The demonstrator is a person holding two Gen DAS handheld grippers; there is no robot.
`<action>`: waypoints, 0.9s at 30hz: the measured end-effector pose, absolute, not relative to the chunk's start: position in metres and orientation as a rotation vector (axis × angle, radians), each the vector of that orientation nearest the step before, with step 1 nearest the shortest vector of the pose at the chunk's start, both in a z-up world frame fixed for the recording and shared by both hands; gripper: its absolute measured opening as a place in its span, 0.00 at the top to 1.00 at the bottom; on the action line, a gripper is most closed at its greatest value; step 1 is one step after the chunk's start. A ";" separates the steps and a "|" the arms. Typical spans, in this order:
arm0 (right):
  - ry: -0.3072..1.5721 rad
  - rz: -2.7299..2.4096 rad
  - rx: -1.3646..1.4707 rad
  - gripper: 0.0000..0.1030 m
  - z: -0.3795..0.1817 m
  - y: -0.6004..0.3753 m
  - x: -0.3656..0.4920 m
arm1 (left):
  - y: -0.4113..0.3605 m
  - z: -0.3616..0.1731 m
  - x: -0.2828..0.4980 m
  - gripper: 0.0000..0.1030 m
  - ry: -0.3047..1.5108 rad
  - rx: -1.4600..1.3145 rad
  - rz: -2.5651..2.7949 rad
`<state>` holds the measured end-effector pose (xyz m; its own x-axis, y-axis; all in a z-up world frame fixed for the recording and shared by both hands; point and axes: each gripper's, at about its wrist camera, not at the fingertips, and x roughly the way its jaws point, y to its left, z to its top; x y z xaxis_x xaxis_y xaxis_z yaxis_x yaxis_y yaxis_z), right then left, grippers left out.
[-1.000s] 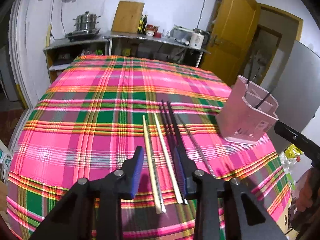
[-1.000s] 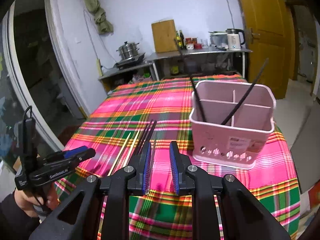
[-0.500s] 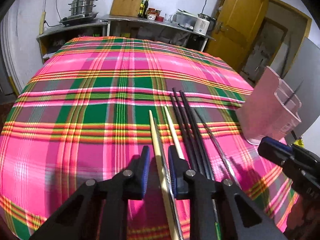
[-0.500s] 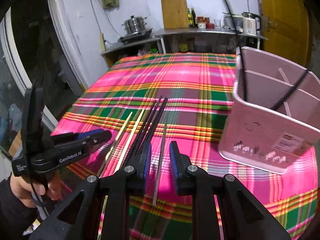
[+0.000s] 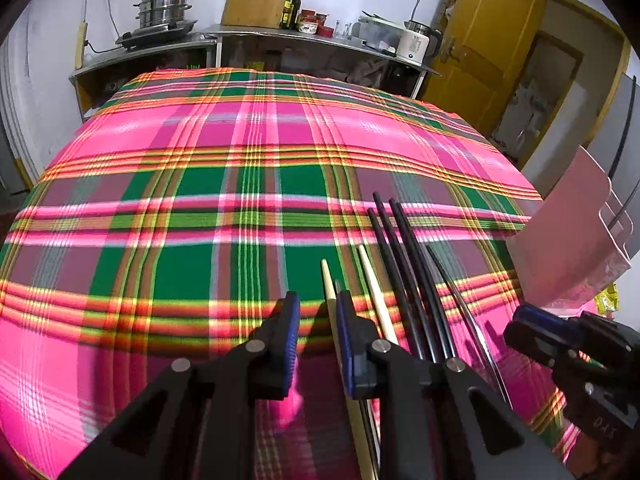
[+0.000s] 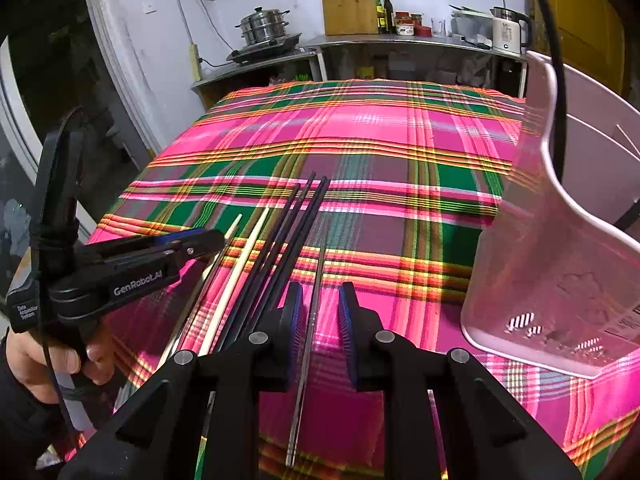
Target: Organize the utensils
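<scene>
Two hand-held grippers over chopsticks on a plaid-clothed desk (image 5: 200, 200).
Left hand-held gripper (image 5: 318, 312): jaws just narrowed, straddling a pale wooden chopstick (image 5: 329, 284), pads apart. Right hand-held gripper (image 6: 318, 312): jaws apart astride a thin metal chopstick (image 6: 316, 280); pink plastic utensil holder (image 6: 552, 280) at 3 o'clock.

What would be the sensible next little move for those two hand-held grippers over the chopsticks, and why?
Probably close each on its stick. The left hand-held gripper straddles a pale wooden chopstick with its jaws apart, and the right hand-held gripper straddles a thin metal chopstick lying flat on the plaid tablecloth.
</scene>
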<state>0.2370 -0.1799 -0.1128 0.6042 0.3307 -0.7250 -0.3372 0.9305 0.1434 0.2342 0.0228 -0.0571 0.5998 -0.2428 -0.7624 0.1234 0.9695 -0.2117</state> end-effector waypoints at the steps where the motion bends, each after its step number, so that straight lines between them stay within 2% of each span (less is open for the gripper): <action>1: 0.839 0.389 -0.009 0.81 -0.113 -0.179 0.238 | 0.022 -0.057 0.236 0.81 0.902 -0.136 -0.211; 10: 0.840 0.400 -0.011 0.81 -0.114 -0.173 0.239 | 0.016 -0.058 0.243 0.81 0.904 -0.036 -0.184; 27: 0.843 0.477 0.002 0.84 -0.108 -0.130 0.277 | 0.045 -0.059 0.236 0.90 0.908 -0.148 -0.195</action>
